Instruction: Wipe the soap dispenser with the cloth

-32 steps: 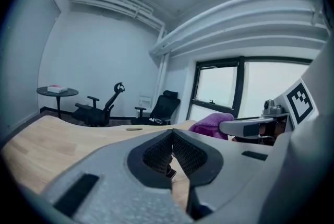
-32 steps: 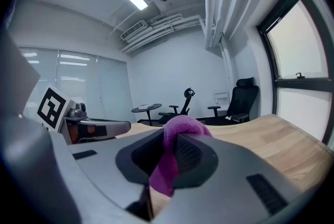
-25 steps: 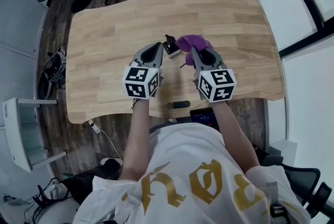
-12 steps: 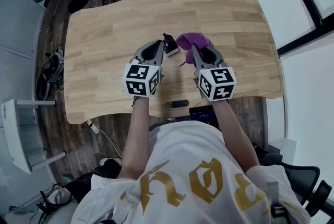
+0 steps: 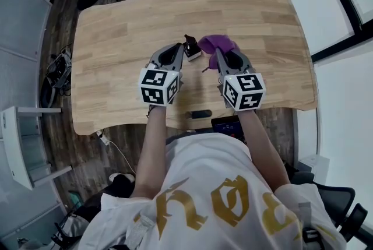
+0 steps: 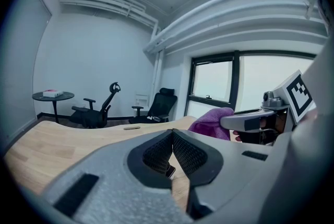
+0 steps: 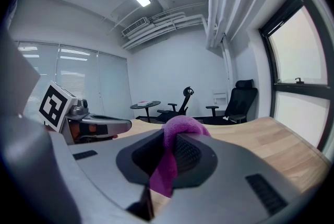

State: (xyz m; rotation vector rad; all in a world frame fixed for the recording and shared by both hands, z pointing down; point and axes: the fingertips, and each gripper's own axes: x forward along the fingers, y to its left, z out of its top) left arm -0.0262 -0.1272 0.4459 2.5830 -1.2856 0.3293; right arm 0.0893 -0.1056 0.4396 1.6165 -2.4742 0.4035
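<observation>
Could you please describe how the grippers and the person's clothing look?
The left gripper and right gripper are grey with dark textured pads. Each carries a white cube with black square markers. The shirt is white, short-sleeved, with gold print.

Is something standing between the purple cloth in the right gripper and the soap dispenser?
Nothing visible. The cloth, clamped in the right gripper, is beside the soap dispenser; the left gripper is on its other side.
</observation>
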